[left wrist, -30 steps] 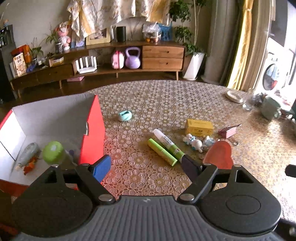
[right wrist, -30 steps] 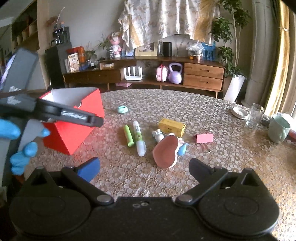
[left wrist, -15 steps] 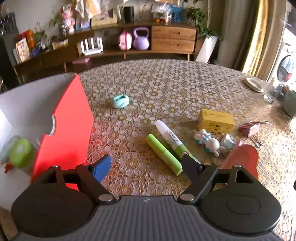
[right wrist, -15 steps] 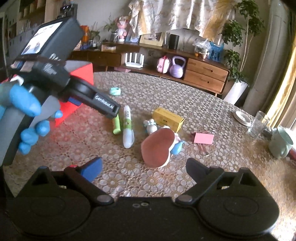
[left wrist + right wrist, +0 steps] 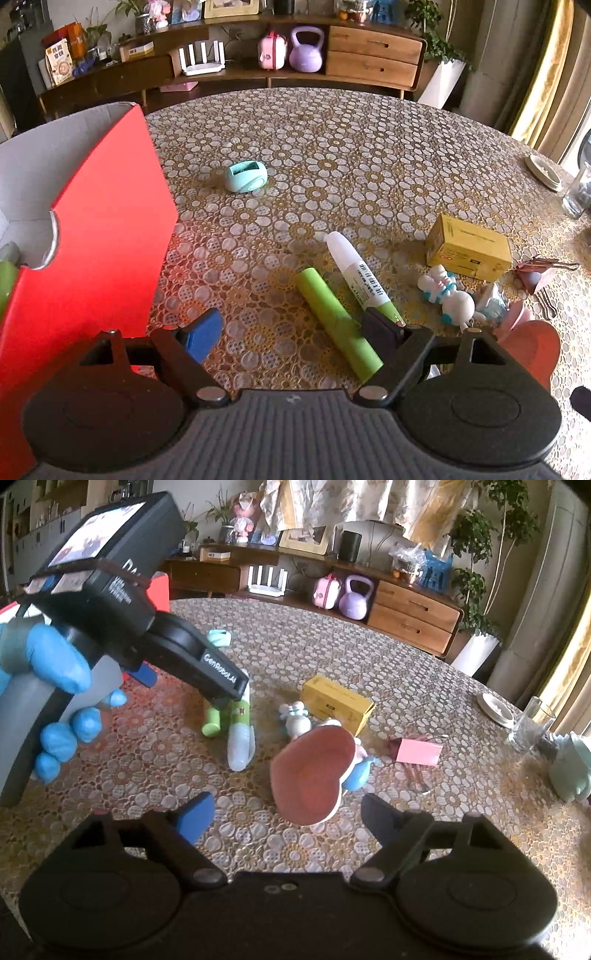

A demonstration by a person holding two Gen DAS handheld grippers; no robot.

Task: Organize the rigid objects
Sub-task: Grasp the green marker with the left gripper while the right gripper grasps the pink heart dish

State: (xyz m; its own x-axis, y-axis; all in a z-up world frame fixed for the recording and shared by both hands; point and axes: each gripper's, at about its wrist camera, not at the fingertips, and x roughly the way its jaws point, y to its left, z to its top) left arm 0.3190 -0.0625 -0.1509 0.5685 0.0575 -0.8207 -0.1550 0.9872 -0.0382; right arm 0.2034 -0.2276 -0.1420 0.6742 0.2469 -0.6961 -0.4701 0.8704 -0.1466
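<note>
Left wrist: both tongs (image 5: 291,326) (image 5: 284,814) spread wide, empty, above smooth green cylindrical tube (image 5: 338,323), lace-patterned tablecloth (image 5: 332,147).

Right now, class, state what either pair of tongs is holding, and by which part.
Nothing is held. The left tongs stand open above the green tube, and the right tongs stand open, empty, before the heart-shaped box.
</note>
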